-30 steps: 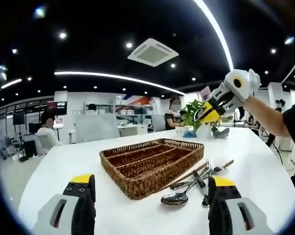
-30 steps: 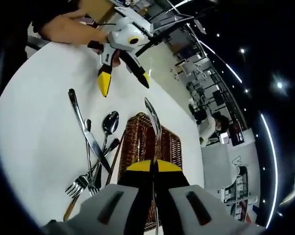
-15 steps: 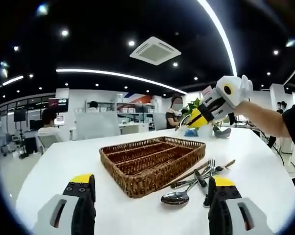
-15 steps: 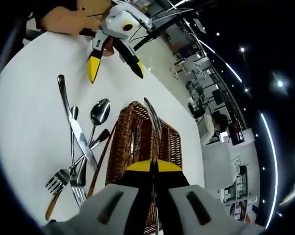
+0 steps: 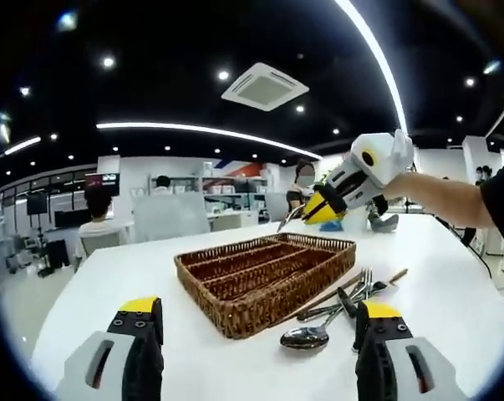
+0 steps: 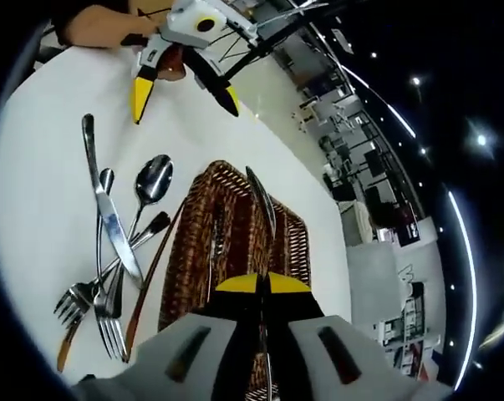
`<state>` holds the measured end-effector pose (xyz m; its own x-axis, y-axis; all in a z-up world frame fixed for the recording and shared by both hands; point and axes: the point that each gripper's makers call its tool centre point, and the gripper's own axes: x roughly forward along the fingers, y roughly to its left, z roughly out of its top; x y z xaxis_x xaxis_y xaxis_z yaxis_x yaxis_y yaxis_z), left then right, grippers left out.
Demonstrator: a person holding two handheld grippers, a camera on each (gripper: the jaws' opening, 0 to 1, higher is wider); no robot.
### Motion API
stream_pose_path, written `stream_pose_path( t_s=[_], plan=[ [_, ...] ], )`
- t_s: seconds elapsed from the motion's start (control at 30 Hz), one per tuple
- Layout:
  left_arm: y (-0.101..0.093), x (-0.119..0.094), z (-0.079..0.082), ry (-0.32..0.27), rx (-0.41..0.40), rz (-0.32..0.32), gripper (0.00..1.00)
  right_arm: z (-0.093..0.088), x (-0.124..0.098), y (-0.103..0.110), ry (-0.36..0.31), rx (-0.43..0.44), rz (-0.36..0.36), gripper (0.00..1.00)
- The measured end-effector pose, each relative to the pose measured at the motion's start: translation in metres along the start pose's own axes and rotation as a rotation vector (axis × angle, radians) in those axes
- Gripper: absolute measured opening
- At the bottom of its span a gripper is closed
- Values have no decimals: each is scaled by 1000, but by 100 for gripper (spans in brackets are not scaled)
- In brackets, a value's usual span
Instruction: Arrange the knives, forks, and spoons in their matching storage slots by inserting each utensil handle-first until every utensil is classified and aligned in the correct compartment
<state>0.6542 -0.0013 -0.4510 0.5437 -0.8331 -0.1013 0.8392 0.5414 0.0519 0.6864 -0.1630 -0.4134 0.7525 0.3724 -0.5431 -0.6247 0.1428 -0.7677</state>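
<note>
White table (image 5: pixel 109 276); wicker cutlery tray (image 5: pixel 264 276) near its middle, long slots running lengthwise, dividers visible in the left gripper view.

Right gripper (image 6: pixel 262 284): jaws pinched together on a knife (image 6: pixel 262 200), yellow tips flanking it. The knife stands up from between the tips, its free end over the tray (image 6: pixel 235 242); the gripped end is hidden between the jaws. In the left gripper view this gripper (image 5: pixel 318 209) hangs above the tray's far corner, and the thin metal piece (image 5: pixel 288 220) juts from its tip toward the tray rim. A person's hand and forearm (image 5: pixel 440 188) carry it.

Left gripper (image 5: pixel 260 313): jaws spread wide, nothing between them, low over the table on the near side of the tray. In the right gripper view it (image 6: pixel 180 79) sits beyond the loose cutlery, jaws parted.

Loose pile (image 6: pixel 109 251) on the table just beside the tray's long side: a spoon (image 6: pixel 151 177), another knife (image 6: pixel 108 209), forks (image 6: pixel 93 309), crossed over each other. A wooden-handled piece (image 6: pixel 147 288) lies alongside the tray wall.
</note>
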Motion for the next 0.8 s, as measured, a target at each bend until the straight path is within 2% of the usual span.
stream_pose_path(
  t_s=[0.2, 0.27, 0.33, 0.57, 0.8],
  plan=[
    [1, 1, -1, -7, -11, 7, 100, -10, 9, -13, 5, 29, -9, 0],
    [0, 1, -1, -8, -13, 8, 100, -15, 12, -16, 12, 12, -16, 0],
    [-4, 2, -1, -5, -18, -13, 100, -17, 16, -18, 12, 14, -13, 0],
    [-3, 2, 2, -11, -9, -7, 100, -19, 29, -38, 11, 17, -31, 0],
    [-2, 4, 0, -4, -3, 0, 100, -26, 41, -49, 17, 13, -36, 0]
  ],
)
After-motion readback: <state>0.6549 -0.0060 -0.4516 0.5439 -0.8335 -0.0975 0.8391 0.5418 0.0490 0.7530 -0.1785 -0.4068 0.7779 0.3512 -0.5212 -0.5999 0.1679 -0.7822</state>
